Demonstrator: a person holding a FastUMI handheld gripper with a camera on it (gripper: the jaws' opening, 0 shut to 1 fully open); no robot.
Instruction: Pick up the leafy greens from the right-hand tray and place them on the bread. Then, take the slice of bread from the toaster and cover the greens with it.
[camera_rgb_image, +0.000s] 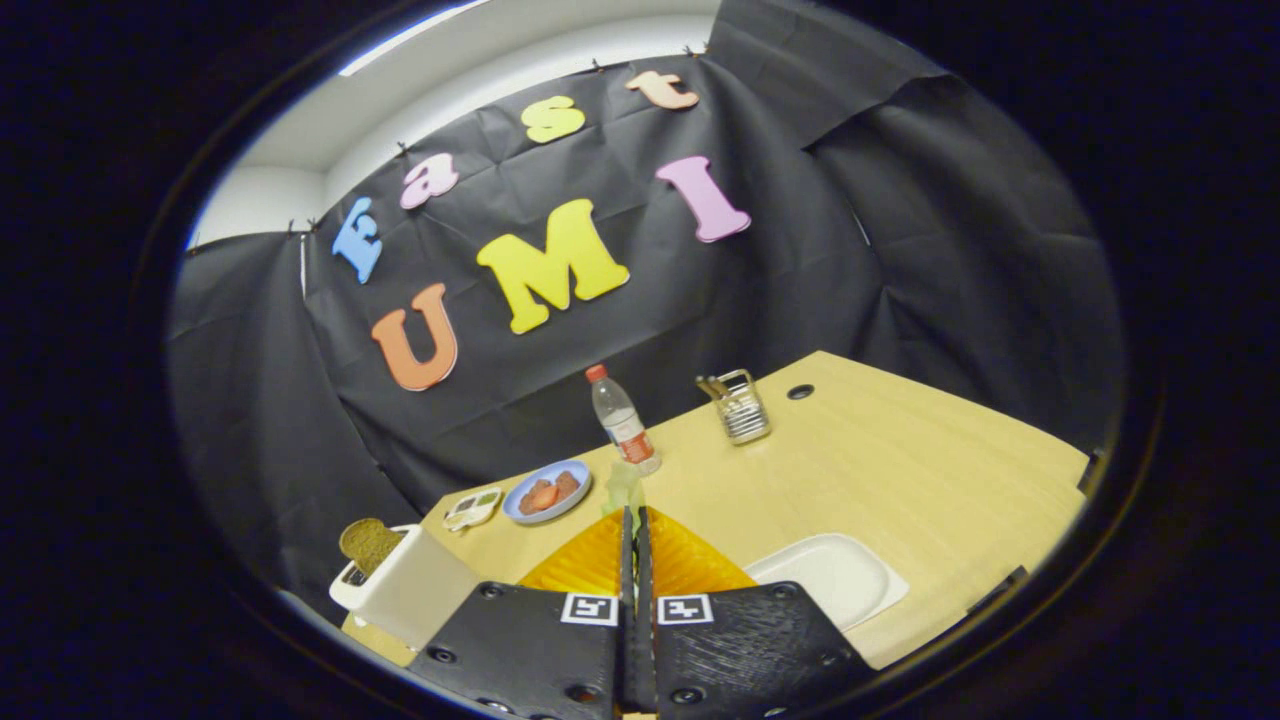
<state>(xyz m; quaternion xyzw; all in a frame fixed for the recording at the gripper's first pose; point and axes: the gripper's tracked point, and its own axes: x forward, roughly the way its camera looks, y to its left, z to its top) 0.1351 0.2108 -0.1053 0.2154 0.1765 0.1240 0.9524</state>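
Observation:
My gripper (635, 513) is shut on the leafy greens (622, 487), a pale green leaf that sticks out past the fingertips. It hangs above a ridged orange plate (585, 565) that lies right under the fingers; what is on the plate is hidden by them. To the left of the fingers stands a white toaster (410, 590) with a brown slice of bread (368, 544) sticking up out of its slot. A white tray (830, 580) lies to the right of the orange plate, and its visible part is bare.
Beyond the fingertips on the wooden table (900, 470) are a blue plate (520, 517) with reddish food pieces, a small white dish (472, 508), a plastic bottle (622, 420) and a wire utensil holder (742, 405). A cable hole (800, 391) is near the far edge.

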